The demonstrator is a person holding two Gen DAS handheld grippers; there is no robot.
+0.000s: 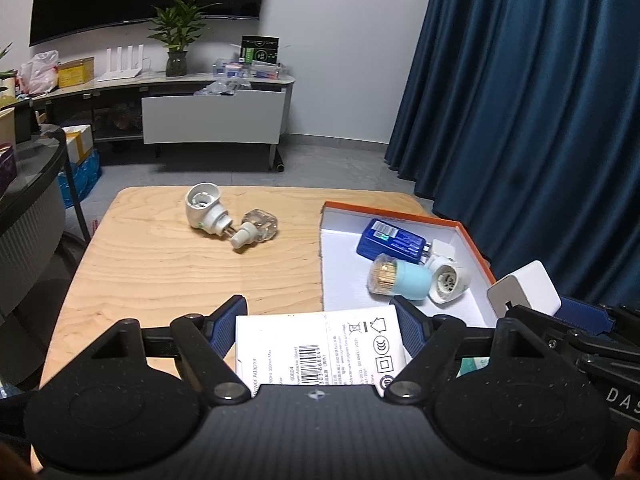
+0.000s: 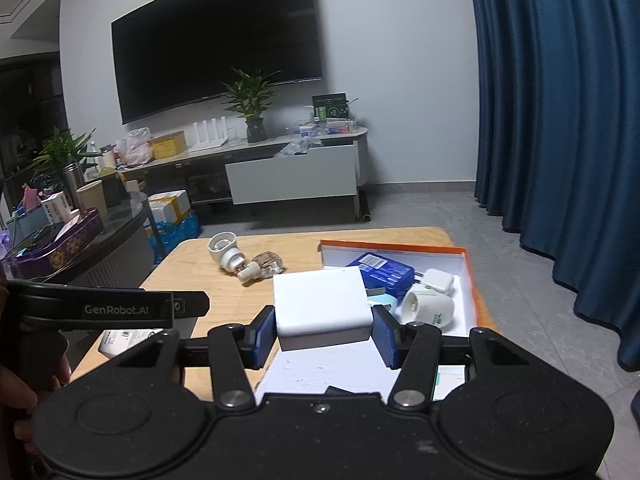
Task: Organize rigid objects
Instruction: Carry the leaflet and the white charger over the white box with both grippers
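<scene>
Gripping a white adapter carton [image 1: 320, 344], the left gripper [image 1: 320, 320] is pressing its blue pads [image 1: 224, 326] against the carton's two sides, with the printed barcode face turned up, low over the near edge of the wooden table [image 1: 160, 264]. Pinching a white power brick [image 2: 322, 300] between its own blue pads [image 2: 386, 340], the right gripper [image 2: 320, 336] is holding it above the near part of the orange-rimmed box [image 2: 470, 276]; from the left wrist view the same brick [image 1: 524, 290] is showing at the box's right wall.

Inside the box [image 1: 472, 240], a blue packet [image 1: 390, 242] is lying toward the back, a toothpick holder [image 1: 400, 280] with a pale blue base is lying on its side in front of it, and a white plug-in device [image 1: 448, 282] is resting just beside that, touching it. A small white charger [image 2: 436, 280] is sitting behind the device.

Out on the bare tabletop, well apart from the box, a second white plug-in device [image 1: 204, 212] is lying tipped over, with a clear refill bottle [image 1: 258, 230] touching its stem.
</scene>
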